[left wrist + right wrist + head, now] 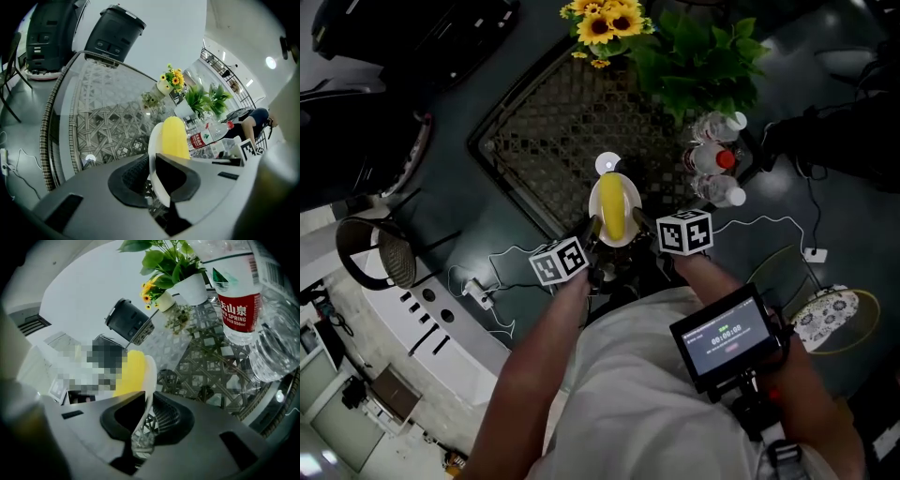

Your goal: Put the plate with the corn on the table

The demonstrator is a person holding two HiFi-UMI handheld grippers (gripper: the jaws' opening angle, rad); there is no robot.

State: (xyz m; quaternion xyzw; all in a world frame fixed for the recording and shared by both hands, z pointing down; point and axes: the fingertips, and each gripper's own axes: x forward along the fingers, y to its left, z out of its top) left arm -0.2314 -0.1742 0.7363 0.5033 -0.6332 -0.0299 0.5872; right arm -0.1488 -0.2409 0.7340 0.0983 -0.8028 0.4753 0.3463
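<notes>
1. Leftmost at the table's near edge: left gripper (594, 232), jaws drawn narrow and pinched on the left rim of the plate (598, 199). Ribbed black rubber on either face of the thin rim, likely for a bite that will not slip.
2. Between the two grippers: plate small, round, white, smooth and glossy, shallow, with a thin lip. Held by opposite rims, probably to keep it level and stop the load rolling.
3. Lying lengthwise along the plate's middle: corn (613, 208), a plain yellow cob, rounded at the ends and matt next to the glaze.
4. Under and beyond the plate: table (534, 141), clear glass over dark woven cane in an open lattice, with a rounded rim. Plate over its near edge; impossible to tell whether resting on the glass or just above it.
5. Right of the plate: right gripper (637, 223), jaws likewise nearly together, clamped on the right rim.
6. Farther right on the glass: bottles (712, 164), clear ribbed plastic, well apart from the plate, so no obstacle to setting it down.
</notes>
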